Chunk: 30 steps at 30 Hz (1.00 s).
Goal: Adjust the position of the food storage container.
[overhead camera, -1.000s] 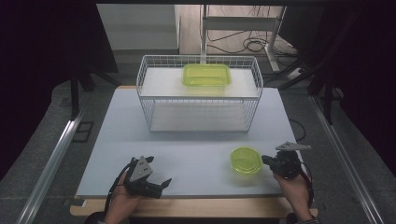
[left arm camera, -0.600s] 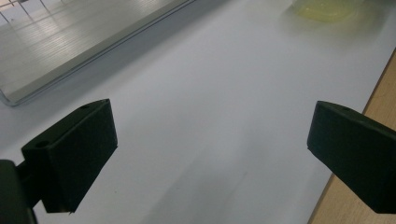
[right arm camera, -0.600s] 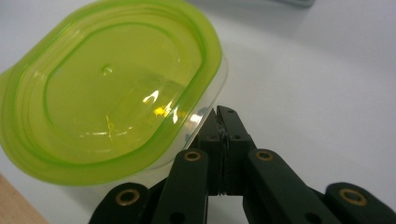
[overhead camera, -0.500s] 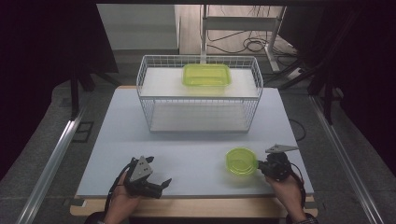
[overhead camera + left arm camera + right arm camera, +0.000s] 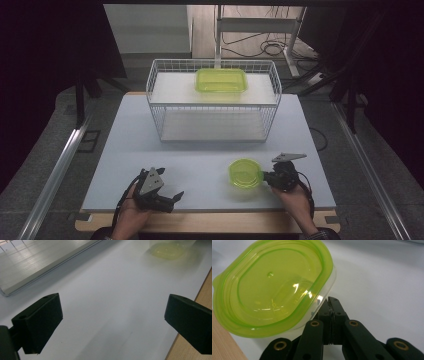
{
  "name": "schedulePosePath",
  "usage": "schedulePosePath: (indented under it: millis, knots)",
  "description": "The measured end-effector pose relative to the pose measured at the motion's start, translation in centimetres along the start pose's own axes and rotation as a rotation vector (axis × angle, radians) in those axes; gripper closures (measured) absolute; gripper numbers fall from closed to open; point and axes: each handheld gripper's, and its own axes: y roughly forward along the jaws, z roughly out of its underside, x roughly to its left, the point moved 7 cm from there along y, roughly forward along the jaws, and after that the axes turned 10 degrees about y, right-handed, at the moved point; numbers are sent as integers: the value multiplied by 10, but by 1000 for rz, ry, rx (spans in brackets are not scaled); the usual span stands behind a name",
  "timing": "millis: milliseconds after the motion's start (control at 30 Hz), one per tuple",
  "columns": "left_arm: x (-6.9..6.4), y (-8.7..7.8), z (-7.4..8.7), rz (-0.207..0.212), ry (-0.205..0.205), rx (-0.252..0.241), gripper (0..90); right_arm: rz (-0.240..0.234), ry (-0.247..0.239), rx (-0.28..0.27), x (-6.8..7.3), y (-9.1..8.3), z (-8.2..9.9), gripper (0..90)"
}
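Right gripper is clamped on the rim of the small lidded green container and has dragged it left along the table's near edge. Left gripper idles wide open at the near-left. Farther back, the wire basket looks like the destination.

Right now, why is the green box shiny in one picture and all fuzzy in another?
In the right gripper view the green box is close and sharp, with white glare spots on its lid; in the left gripper view it is far off, a blurred pale smear.
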Motion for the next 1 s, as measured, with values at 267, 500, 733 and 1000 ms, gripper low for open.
schedulePosePath:
  millis: [267, 500, 733, 1000]
  knots:
    - [0, 0, 0, -2, -1, -1, 13, -70, -18, 13, 22, 23, -11, 889]
    - [1, -1, 0, -2, -2, -1, 14, -128, -32, 21, 40, 42, -24, 889]
    - [0, -1, 0, -1, 0, 1, 14, -137, -53, 39, 48, 57, -28, 889]
    - [1, -2, 1, 5, -16, 9, 16, -64, -105, 10, 39, 46, -31, 843]
